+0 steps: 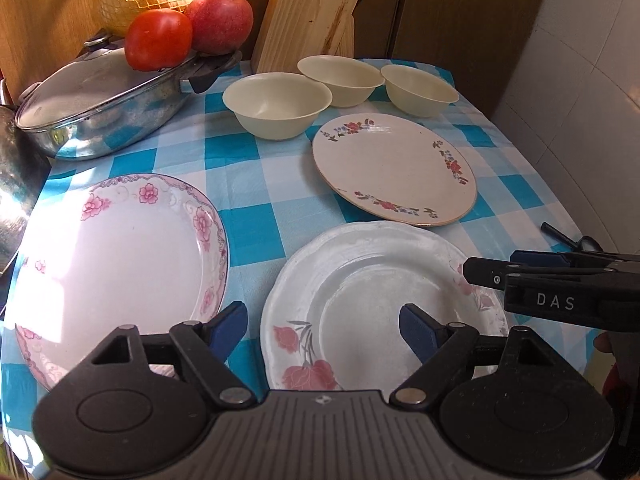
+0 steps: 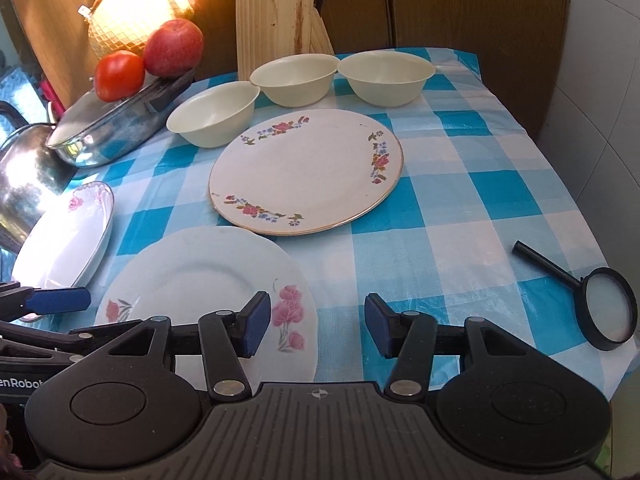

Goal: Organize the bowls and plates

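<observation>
Both your grippers, left gripper [image 1: 323,330] and right gripper [image 2: 316,325], hover wide open, empty, scalloped plate [image 1: 372,300] below fingers; careless rim pinch risks plate sliding off desk [image 2: 460,208].

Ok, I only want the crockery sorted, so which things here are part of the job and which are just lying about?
Part of the job:
- three cream bowls
- flat floral plate
- scalloped white plate
- pink-rimmed plate

Just lying about:
- magnifying glass
- lidded pan
- tomato
- apple
- netted fruit
- cutting board
- kettle
</observation>
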The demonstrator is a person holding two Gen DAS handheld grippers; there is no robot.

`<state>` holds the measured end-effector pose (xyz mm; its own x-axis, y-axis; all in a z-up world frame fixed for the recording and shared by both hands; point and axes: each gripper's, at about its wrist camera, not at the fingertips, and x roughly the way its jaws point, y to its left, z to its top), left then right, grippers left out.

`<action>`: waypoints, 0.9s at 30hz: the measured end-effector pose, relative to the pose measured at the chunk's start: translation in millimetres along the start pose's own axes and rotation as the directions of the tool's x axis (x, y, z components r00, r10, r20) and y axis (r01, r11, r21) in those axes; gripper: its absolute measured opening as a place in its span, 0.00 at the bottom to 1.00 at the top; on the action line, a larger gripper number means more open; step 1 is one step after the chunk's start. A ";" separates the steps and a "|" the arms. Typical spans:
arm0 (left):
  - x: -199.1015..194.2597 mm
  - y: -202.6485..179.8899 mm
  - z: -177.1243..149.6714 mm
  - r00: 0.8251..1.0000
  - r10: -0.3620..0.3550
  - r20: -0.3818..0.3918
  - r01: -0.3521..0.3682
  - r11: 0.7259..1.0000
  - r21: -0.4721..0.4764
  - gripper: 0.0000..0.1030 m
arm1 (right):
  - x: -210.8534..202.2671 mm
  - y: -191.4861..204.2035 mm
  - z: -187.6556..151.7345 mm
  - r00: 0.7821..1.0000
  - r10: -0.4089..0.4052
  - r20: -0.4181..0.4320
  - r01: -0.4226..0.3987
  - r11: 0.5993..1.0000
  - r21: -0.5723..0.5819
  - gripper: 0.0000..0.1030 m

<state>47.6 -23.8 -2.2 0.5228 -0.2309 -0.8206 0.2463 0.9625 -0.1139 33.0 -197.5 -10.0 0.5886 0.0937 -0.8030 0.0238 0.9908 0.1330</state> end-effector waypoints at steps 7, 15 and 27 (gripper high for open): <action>38.0 -7.2 60.1 1.000 0.001 0.017 -0.001 1.000 0.000 0.77 | 15.7 -15.7 43.2 0.997 -0.045 0.070 0.039 0.996 0.081 0.74; 85.1 -11.7 88.2 0.998 0.064 -0.003 -0.064 0.998 -0.010 0.77 | 58.9 -40.2 74.8 0.997 -0.072 0.021 0.067 0.984 0.165 0.62; 123.9 -16.8 103.2 0.998 0.050 -0.035 -0.049 0.999 0.017 0.73 | 77.1 -34.5 80.2 0.999 -0.049 0.009 0.048 0.992 0.117 0.62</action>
<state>192.4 -83.2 -44.1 0.5058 -0.1776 -0.8442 0.2344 0.9701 -0.0637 142.4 -232.3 -29.9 0.5943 0.0437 -0.8030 0.1465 0.9759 0.1616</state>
